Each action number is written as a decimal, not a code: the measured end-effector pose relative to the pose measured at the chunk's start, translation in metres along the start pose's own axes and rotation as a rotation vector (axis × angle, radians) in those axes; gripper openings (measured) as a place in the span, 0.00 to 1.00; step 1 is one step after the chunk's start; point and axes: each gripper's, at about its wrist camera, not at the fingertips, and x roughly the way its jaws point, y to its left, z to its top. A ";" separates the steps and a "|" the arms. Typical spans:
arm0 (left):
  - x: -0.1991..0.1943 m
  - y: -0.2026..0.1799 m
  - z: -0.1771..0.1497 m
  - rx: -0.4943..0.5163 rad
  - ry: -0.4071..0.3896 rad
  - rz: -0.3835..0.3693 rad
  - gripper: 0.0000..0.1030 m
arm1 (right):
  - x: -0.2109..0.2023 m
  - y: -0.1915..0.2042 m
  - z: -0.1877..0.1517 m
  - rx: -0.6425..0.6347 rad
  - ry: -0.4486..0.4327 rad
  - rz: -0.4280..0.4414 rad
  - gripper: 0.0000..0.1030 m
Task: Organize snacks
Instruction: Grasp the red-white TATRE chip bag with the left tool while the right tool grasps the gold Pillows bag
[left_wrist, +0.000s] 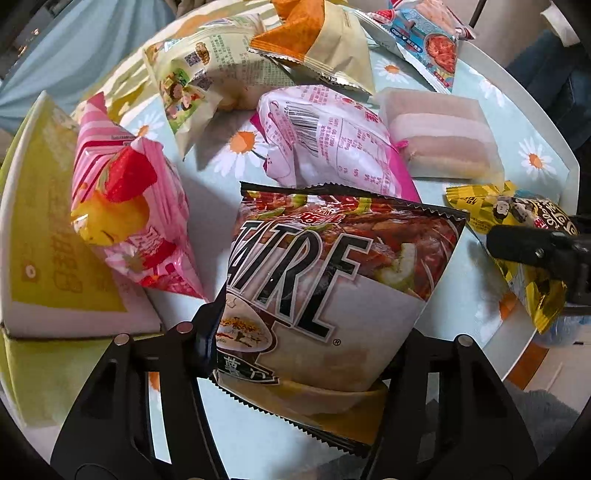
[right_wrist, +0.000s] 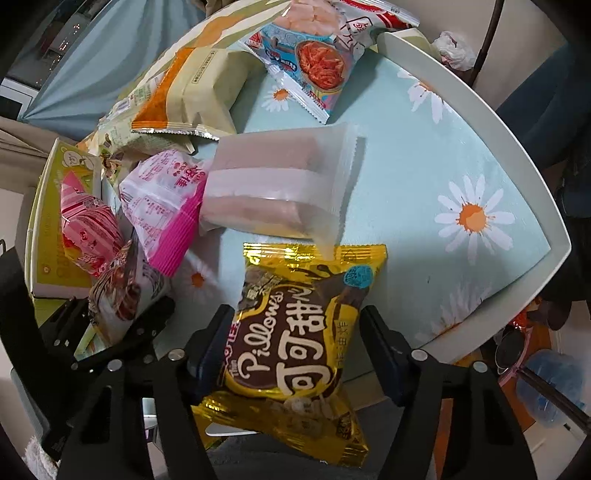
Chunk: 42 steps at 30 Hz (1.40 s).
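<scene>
My left gripper (left_wrist: 301, 332) is shut on a brown-and-white chip bag (left_wrist: 332, 280) and holds it over the near edge of the table; the same bag also shows in the right wrist view (right_wrist: 125, 295). My right gripper (right_wrist: 295, 343) is shut on a gold and brown Pillows bag (right_wrist: 295, 332), which also shows at the right of the left wrist view (left_wrist: 517, 221). Loose snacks lie beyond: a pink strawberry bag (left_wrist: 125, 206), a white-pink bag (left_wrist: 332, 140), a frosted cake pack (right_wrist: 273, 184), a cream-orange bag (right_wrist: 192, 92) and a blue-red bag (right_wrist: 314, 62).
The table (right_wrist: 424, 177) has a light blue daisy cloth and a white raised rim (right_wrist: 517, 155). A yellow-and-white box (left_wrist: 40, 236) stands at the left edge. A green-cream bag (left_wrist: 199, 70) lies at the far left. A blue container (right_wrist: 546, 384) sits below the table on the right.
</scene>
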 end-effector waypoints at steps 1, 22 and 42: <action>-0.001 -0.001 -0.001 -0.004 0.001 0.000 0.56 | 0.001 0.000 0.001 -0.006 0.004 -0.001 0.59; -0.059 0.007 -0.022 -0.171 -0.059 0.041 0.56 | -0.005 0.022 -0.002 -0.190 0.090 0.125 0.45; -0.180 0.055 -0.014 -0.361 -0.326 0.137 0.56 | -0.096 0.106 0.025 -0.510 -0.137 0.240 0.45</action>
